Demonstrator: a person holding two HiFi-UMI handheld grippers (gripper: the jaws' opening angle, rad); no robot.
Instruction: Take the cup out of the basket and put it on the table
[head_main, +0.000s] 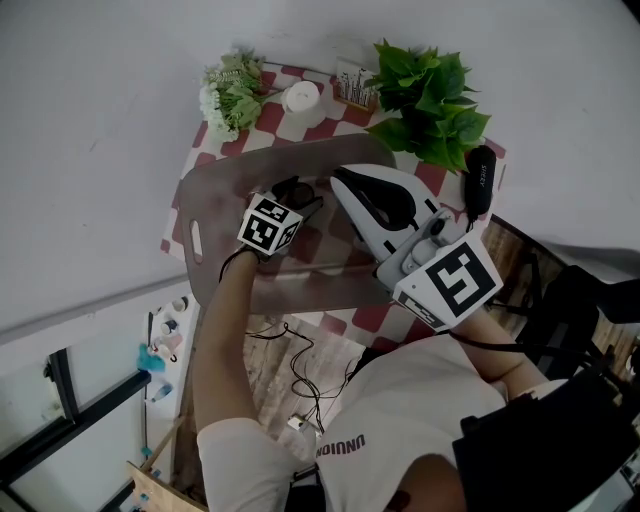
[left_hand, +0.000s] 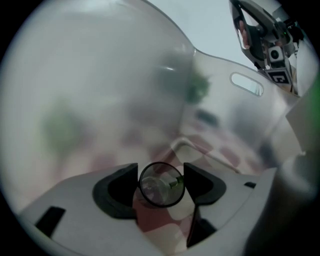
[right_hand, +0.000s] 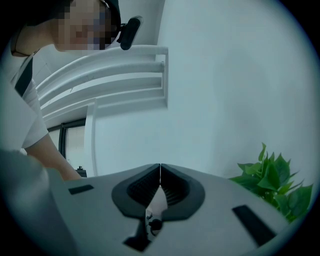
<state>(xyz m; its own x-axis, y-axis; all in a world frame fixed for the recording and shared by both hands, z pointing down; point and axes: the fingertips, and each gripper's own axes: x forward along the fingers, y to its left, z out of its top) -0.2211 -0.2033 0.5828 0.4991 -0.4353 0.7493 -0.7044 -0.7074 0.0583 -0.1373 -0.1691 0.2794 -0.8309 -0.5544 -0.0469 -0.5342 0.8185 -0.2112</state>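
A translucent grey basket (head_main: 200, 215) stands on the red-and-white checked table (head_main: 375, 318). My left gripper (head_main: 300, 198) reaches down inside it. In the left gripper view a clear glass cup (left_hand: 161, 184) with a dark rim sits between the two black pads (left_hand: 117, 190), which press on both its sides; the basket wall (left_hand: 235, 110) with a handle slot rises all around. The cup (head_main: 289, 190) shows only as a dark ring in the head view. My right gripper (head_main: 342, 180) hovers over the basket's right part, jaws shut and empty, and its own view (right_hand: 160, 172) looks up at a white wall.
A leafy green plant (head_main: 430, 95) stands at the table's back right, with a black object (head_main: 481, 180) beside it. White flowers (head_main: 230, 95), a white round piece (head_main: 301, 96) and a small holder (head_main: 355, 85) line the back edge. Cables lie on the floor below.
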